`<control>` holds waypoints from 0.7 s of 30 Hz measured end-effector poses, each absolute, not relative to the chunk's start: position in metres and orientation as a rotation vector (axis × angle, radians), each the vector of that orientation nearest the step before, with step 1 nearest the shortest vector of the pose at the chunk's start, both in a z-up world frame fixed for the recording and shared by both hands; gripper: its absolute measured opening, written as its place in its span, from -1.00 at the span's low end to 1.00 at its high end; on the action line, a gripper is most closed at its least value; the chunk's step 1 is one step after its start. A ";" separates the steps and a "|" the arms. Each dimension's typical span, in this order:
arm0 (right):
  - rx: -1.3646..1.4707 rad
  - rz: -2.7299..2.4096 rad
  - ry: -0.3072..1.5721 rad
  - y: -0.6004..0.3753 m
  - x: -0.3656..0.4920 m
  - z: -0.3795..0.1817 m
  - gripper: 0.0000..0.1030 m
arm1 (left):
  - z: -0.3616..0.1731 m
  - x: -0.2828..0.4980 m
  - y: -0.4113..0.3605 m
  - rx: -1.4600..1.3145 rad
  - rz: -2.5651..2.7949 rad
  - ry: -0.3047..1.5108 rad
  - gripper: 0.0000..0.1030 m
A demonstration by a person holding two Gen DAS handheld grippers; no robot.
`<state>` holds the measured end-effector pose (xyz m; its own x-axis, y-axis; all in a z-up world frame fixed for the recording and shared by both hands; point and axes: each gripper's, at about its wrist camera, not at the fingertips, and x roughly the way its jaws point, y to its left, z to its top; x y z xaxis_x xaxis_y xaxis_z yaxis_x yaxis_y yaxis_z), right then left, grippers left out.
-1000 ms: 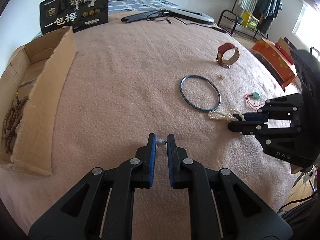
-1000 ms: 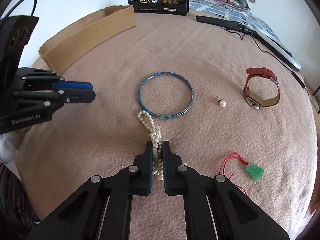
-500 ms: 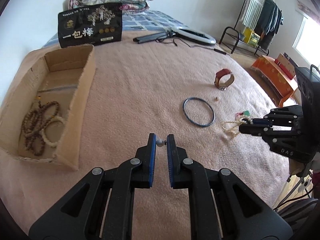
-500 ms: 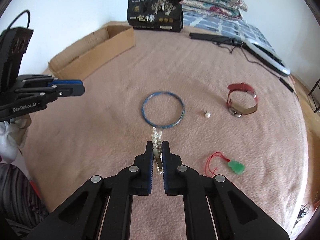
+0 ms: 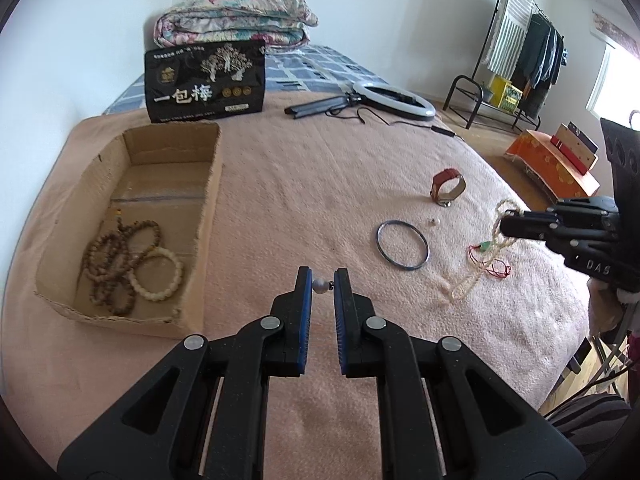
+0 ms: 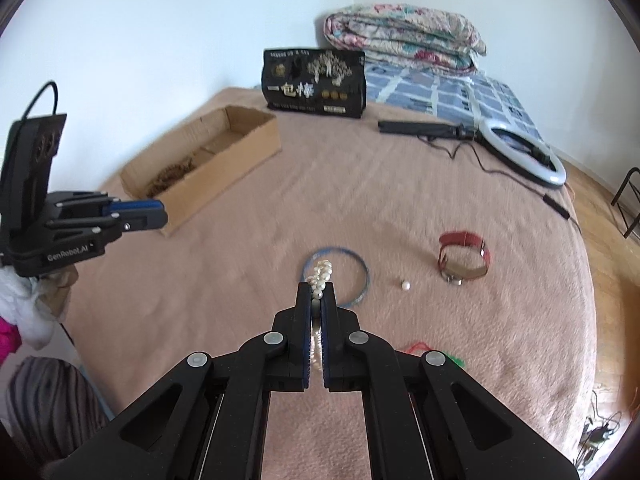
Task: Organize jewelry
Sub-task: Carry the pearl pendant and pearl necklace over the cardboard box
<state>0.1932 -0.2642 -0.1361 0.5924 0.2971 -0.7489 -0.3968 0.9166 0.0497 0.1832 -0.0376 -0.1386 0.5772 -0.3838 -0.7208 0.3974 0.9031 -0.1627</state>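
Pearl necklace (image 6: pixel 320 276), creamy beads, dangles from right gripper (image 6: pixel 316 300).

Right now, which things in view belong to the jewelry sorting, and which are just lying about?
Job: pearl necklace in right gripper; pearl earring in left gripper; bangle; watch; loose pearl; jade pendant; cardboard box.

Lying about: black bag; ring light; folded quilt.

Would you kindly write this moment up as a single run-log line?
left gripper: shut on pearl earring | right gripper: shut on pearl necklace | cardboard box: holds bead bracelets
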 end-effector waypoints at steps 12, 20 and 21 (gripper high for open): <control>-0.159 0.462 0.747 -0.232 0.213 -0.090 -0.95 | -0.113 0.188 0.004 -0.002 -0.391 0.788 -0.82; -0.136 0.509 0.696 -0.204 0.241 -0.071 -0.95 | -0.102 0.206 0.042 -0.018 -0.318 0.763 -0.82; -0.135 0.516 0.692 -0.201 0.245 -0.069 -0.95 | -0.101 0.209 0.047 -0.019 -0.310 0.759 -0.82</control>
<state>0.2446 -0.2006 -0.0687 0.6510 0.4088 -0.6396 -0.4963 0.8668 0.0490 0.2092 0.0467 -0.1006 0.6823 -0.2829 -0.6741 0.2692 0.9545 -0.1280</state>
